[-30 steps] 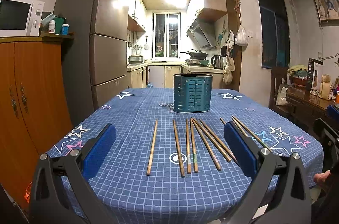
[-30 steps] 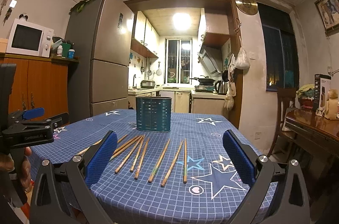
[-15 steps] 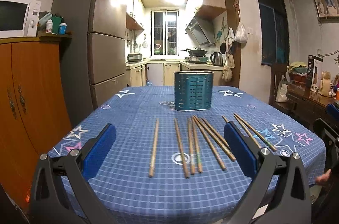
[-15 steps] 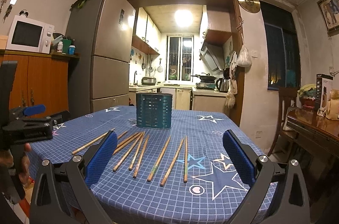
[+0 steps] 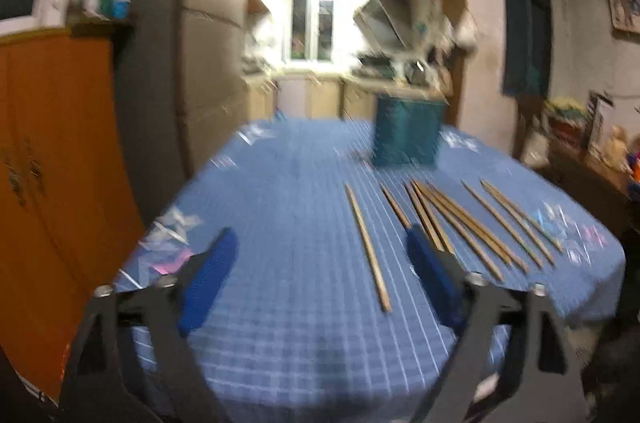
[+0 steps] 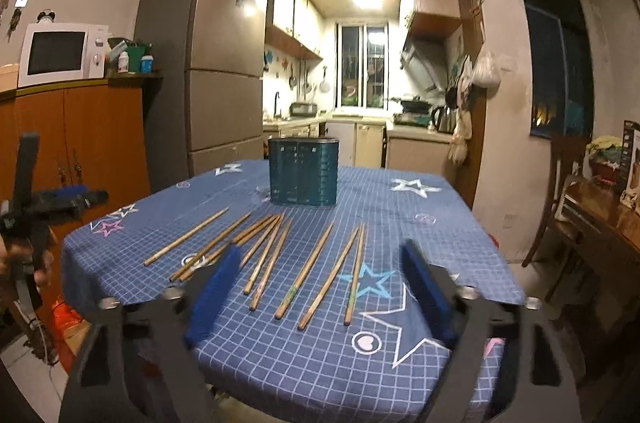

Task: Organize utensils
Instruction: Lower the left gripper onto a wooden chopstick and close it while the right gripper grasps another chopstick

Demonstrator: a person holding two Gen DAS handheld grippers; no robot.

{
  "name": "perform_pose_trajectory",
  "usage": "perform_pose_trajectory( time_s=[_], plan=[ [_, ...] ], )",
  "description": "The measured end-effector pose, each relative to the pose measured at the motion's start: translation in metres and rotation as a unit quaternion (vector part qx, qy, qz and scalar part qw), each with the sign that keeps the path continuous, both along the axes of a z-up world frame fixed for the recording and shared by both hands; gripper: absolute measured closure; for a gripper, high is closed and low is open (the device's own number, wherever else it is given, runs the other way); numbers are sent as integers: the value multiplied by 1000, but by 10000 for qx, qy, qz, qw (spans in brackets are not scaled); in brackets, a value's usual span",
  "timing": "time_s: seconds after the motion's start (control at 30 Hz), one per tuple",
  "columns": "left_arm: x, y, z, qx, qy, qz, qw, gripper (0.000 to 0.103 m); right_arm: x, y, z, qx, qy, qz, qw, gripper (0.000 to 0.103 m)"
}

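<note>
Several wooden chopsticks (image 6: 276, 255) lie side by side on the blue checked tablecloth (image 6: 420, 215), with a teal perforated utensil holder (image 6: 303, 171) standing behind them. My right gripper (image 6: 320, 287) is open and empty, above the near table edge in front of the chopsticks. In the blurred left wrist view the chopsticks (image 5: 460, 223) lie right of centre and the holder (image 5: 406, 133) is farther back. My left gripper (image 5: 320, 279) is open and empty, with the leftmost chopstick (image 5: 367, 247) between its fingers' lines. It also shows at the far left of the right wrist view (image 6: 60, 199).
A wooden cabinet (image 6: 80, 143) with a microwave (image 6: 60, 53) stands left of the table, and a fridge (image 6: 216, 71) behind it. A dark wooden side table (image 6: 600, 219) and chair (image 6: 560, 191) stand at the right. The kitchen lies beyond.
My left gripper has swung left and closer to the table, so the chopsticks and holder now sit right of centre, blurred. My right gripper has moved forward and tilted down a little.
</note>
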State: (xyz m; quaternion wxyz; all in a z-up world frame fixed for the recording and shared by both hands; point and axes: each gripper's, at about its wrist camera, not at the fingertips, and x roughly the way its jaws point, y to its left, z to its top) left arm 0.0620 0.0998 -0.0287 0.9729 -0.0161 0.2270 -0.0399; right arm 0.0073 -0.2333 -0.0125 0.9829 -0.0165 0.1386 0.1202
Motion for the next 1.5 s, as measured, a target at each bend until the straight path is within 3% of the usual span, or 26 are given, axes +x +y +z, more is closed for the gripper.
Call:
perform_pose_trajectory(
  time_s=[0.13,0.27,0.5,0.8,1.0,1.47,1.5],
  plan=[
    [9,-19,-29,44,321,-399,9987,40,12,-4,-23,5,332,-29,9994,48],
    [19,-26,-48,72,383,-493,9980,42,29,-15,-50,112,857,-141,9962,56],
    [25,-33,-61,180,564,-540,9968,45,55,-5,-73,121,1143,-102,9933,78],
    [34,-39,-71,274,637,-600,9958,57,84,-2,-84,44,1291,-360,9910,81],
    [34,-38,-69,188,596,-562,9965,80,89,3,-89,9,1284,-306,9913,90],
    [29,-56,-75,364,278,-564,9974,81,85,5,-91,77,1143,-440,9924,91],
    [28,-57,-76,351,249,-553,9975,86,84,5,-91,85,1117,-456,9927,95]
  ],
)
